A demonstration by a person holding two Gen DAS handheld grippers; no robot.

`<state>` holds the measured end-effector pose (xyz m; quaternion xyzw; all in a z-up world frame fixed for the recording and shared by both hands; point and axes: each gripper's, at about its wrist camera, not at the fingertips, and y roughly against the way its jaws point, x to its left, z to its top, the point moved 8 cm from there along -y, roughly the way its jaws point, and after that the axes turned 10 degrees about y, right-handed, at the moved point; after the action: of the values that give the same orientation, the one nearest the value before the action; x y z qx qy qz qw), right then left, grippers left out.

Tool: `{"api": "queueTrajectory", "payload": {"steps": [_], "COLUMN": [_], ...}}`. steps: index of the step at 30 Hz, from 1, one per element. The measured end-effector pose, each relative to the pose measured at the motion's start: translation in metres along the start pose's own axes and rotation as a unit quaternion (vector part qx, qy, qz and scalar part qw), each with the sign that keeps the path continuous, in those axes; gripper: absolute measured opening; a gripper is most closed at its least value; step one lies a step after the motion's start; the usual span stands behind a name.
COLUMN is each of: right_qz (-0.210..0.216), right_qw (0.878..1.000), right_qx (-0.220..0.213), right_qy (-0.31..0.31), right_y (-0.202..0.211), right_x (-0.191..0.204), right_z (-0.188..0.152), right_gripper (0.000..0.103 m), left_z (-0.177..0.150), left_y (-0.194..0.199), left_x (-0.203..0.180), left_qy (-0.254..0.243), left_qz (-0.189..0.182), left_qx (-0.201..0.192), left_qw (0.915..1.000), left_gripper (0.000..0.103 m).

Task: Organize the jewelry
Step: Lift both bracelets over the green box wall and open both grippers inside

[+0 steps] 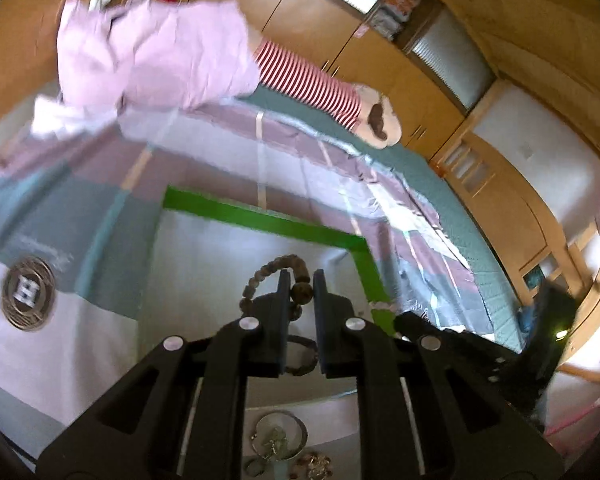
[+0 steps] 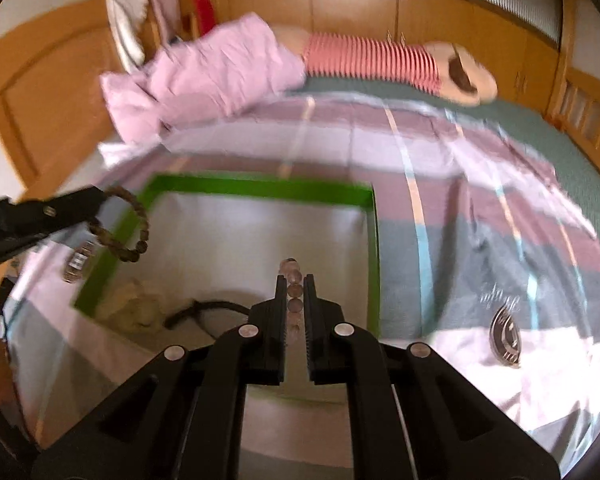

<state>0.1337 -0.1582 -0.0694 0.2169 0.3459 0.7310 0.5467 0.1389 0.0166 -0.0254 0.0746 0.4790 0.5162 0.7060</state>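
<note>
My left gripper (image 1: 302, 276) is shut on a brown wooden-bead bracelet (image 1: 260, 274), which loops up and to the left of the fingers. In the right wrist view the left gripper (image 2: 100, 195) comes in from the left with the brown bracelet (image 2: 137, 232) hanging over the tray's left rim. My right gripper (image 2: 294, 280) is shut on a strand of pinkish-brown beads (image 2: 295, 292) that runs between its fingers, above the white tray with a green rim (image 2: 260, 188). The green-rimmed tray (image 1: 260, 216) also lies under the left gripper.
A beige cloth lump (image 2: 134, 308) and a black cord (image 2: 204, 308) lie in the tray. A silver bangle (image 1: 276, 432) and small ornaments (image 1: 312, 466) sit below my left gripper. The tray rests on a checked bedsheet (image 2: 480, 220); a pink pillow (image 2: 212, 68) and striped plush toy (image 2: 372, 60) lie beyond.
</note>
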Motion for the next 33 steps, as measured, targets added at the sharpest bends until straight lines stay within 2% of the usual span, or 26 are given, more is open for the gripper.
{"api": "queueTrajectory", "payload": {"steps": [5,6,7,8,9,10,11,16,19,22,24,28,33], "right_qz": [-0.009,-0.01,-0.015,-0.018,-0.02,-0.022,-0.025,-0.018,-0.002,0.02,0.03,0.024,0.031], "right_qw": [0.999,0.999,0.998,0.998,0.998,0.998,0.999,0.999,0.998,0.996,0.994,0.987,0.984], "right_qx": [0.048,0.051,0.055,0.056,0.055,0.051,0.043,0.028,0.049,0.08,0.101,0.143,0.162], "right_qy": [-0.015,-0.015,-0.013,-0.011,-0.009,-0.005,-0.001,0.027,0.029,0.032,0.043,0.065,0.071], "right_y": [-0.036,-0.039,-0.042,-0.043,-0.042,-0.039,-0.033,-0.003,0.012,0.019,0.017,0.004,-0.006], "right_x": [-0.01,-0.011,-0.011,-0.011,-0.011,-0.01,-0.008,0.008,0.019,0.035,0.045,0.057,0.062], "right_z": [-0.015,-0.016,-0.018,-0.019,-0.019,-0.018,-0.016,-0.013,-0.029,-0.05,-0.067,-0.096,-0.106], "right_gripper": [0.009,0.013,0.017,0.028,0.041,0.045,0.048,0.049,0.049,0.05,0.062,0.062,0.062], "left_z": [-0.011,-0.012,-0.014,-0.016,-0.018,-0.019,-0.021,-0.031,-0.047,-0.068,-0.083,-0.115,-0.121], "left_y": [-0.03,-0.033,-0.037,-0.038,-0.038,-0.037,-0.036,-0.016,0.003,0.015,0.013,-0.001,-0.006], "left_x": [0.011,0.011,0.011,0.011,0.011,0.011,0.009,0.003,0.007,0.018,0.026,0.039,0.042], "left_qy": [0.009,0.012,0.016,0.017,0.016,0.015,0.013,0.014,0.013,-0.007,-0.019,-0.008,-0.022], "left_qz": [0.009,0.005,-0.001,-0.001,0.0,0.003,0.002,-0.003,0.025,0.088,0.116,0.136,0.158], "left_qx": [0.035,0.04,0.047,0.049,0.05,0.048,0.047,0.052,0.051,0.049,0.059,0.114,0.119], "left_qw": [0.9993,0.9991,0.9988,0.9986,0.9986,0.9987,0.9988,0.9986,0.9983,0.9949,0.9913,0.9841,0.9801], "left_gripper": [0.012,0.012,0.017,0.029,0.035,0.042,0.042,0.045,0.048,0.052,0.055,0.06,0.069]}}
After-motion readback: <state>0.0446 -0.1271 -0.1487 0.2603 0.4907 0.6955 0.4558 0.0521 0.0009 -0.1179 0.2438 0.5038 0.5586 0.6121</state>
